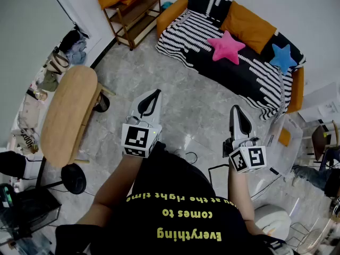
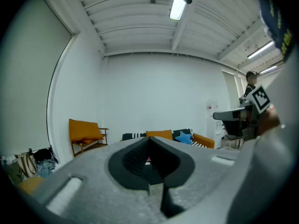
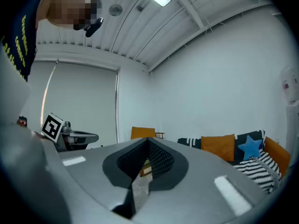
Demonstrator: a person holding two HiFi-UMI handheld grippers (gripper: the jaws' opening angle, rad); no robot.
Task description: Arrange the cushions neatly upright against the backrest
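Note:
A sofa (image 1: 202,31) with a black-and-white striped cover stands across the room at the top right of the head view. On its seat a pink star cushion (image 1: 226,47) lies flat. An orange cushion (image 1: 248,26) and a blue star cushion (image 1: 282,58) lean at the backrest, and a striped cushion (image 1: 210,1) sits at the far end. My left gripper (image 1: 154,94) and right gripper (image 1: 235,110) are held over the floor, well short of the sofa, both shut and empty. The right gripper view shows the orange cushion (image 3: 218,146) and the blue star (image 3: 250,147) far off.
An oval wooden table (image 1: 68,113) stands at the left with a black stool (image 1: 73,178) beside it. A wooden shelf with an orange pad (image 1: 127,4) is at the back. A glass table (image 1: 284,137) stands at the right. Grey tiled floor (image 1: 196,110) lies between me and the sofa.

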